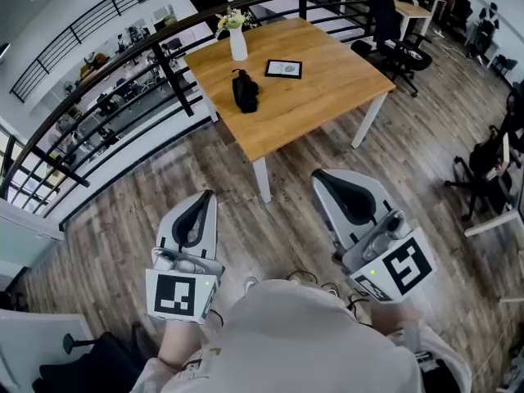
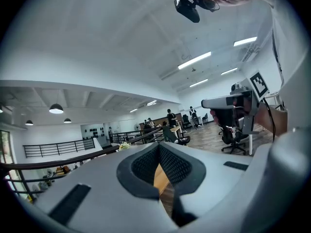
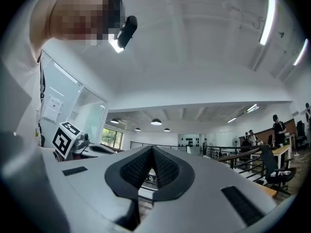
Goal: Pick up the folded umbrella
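The folded umbrella (image 1: pixel 245 90) is black and lies on the wooden table (image 1: pixel 327 88) far ahead, near the table's left side. Both grippers hang over the floor well short of the table, near the person's body. My left gripper (image 1: pixel 208 195) is shut with nothing in it; in the left gripper view its pads (image 2: pixel 171 165) meet at the tip. My right gripper (image 1: pixel 321 175) is also shut and empty, its pads (image 3: pixel 166 169) closed together. The umbrella shows in neither gripper view.
A white vase with flowers (image 1: pixel 237 41) and a tablet (image 1: pixel 283 69) share the table. A black railing (image 1: pixel 98 97) runs along the left over a lower floor. Office chairs (image 1: pixel 395 39) stand behind and to the right (image 1: pixel 491 170). Wood plank floor (image 1: pixel 270 228) lies between me and the table.
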`<state>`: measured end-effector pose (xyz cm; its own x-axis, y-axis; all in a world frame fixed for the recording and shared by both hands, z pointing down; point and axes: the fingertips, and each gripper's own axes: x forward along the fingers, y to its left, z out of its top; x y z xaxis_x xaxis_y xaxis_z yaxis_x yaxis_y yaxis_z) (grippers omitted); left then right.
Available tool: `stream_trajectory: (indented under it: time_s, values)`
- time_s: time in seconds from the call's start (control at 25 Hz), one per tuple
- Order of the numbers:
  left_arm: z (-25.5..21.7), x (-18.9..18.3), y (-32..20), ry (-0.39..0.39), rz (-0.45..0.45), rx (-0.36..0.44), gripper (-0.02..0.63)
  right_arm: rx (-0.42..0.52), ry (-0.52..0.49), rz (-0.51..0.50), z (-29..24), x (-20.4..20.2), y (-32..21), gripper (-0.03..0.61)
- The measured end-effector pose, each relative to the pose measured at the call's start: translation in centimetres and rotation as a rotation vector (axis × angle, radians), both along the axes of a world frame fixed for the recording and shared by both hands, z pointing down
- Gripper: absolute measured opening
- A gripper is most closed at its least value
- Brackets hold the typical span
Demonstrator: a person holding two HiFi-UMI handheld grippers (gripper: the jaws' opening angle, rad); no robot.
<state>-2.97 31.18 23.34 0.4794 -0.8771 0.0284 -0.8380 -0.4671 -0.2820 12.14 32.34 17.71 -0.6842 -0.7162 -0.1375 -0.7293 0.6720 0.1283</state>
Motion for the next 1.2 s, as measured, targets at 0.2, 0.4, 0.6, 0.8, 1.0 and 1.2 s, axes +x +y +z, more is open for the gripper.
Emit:
stream_trajectory:
  time_s: [0.2,0.4,0.6,0.8,1.0,1.2]
  values:
    - [0.0,1.5,0.3,0.0,-0.026,-0.003,0.017,-0.026,-0.009,-0.017,0.8,1.9,-0.2,0.028]
    - [0.5,2.9,0.7,0.007,-0.056,-0.005,0.017,-0.079,0.001,-0.043,3.2,3.4,-0.2,0.028]
    - [2.7,3.2,0.5,-0.006,-0.064,-0.038,0.017,-0.096,-0.076,-0.068,4.5,3.6,-0.9,0.305]
    - [3.9,2.7,-1.9,0.008,-0.057,-0.043,0.017,-0.088,-0.055,-0.05,5.7,2.8,-3.5,0.335]
    - [4.9,2.3,-6.2,0.022,-0.021,-0.048,0.017,-0.111,-0.028,-0.03,7.2,1.7,-7.5,0.334]
    - [4.5,0.5,-12.1,0.028,-0.013,-0.045,0.017,-0.15,-0.041,-0.011,7.8,0.3,-13.8,0.334]
